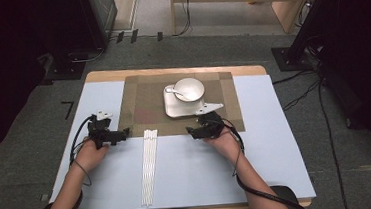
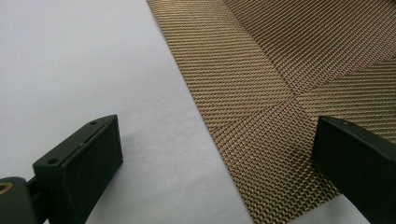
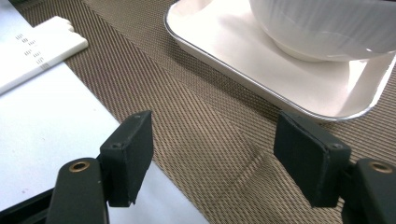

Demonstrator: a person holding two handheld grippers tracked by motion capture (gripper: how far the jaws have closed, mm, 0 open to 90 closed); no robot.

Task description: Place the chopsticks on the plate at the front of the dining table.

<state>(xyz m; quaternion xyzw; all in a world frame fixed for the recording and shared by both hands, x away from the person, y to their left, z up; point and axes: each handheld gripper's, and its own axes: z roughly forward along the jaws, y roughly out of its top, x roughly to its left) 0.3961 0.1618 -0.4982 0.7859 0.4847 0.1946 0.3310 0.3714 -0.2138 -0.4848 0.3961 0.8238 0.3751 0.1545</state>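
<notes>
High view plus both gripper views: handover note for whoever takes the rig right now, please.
Left gripper: open, holding nothing, at the near left corner of the woven placemat.
Right gripper: open, holding nothing, at the placemat's near edge just in front of the square white plate.
Things: white bowl sits on the plate with a spoon in it, plate on the placemat. White chopsticks lie on the table between the hands, far tips touching the placemat edge.
Done: plate, bowl and spoon look set.
Left: probably the chopsticks, untouched so far.
</notes>
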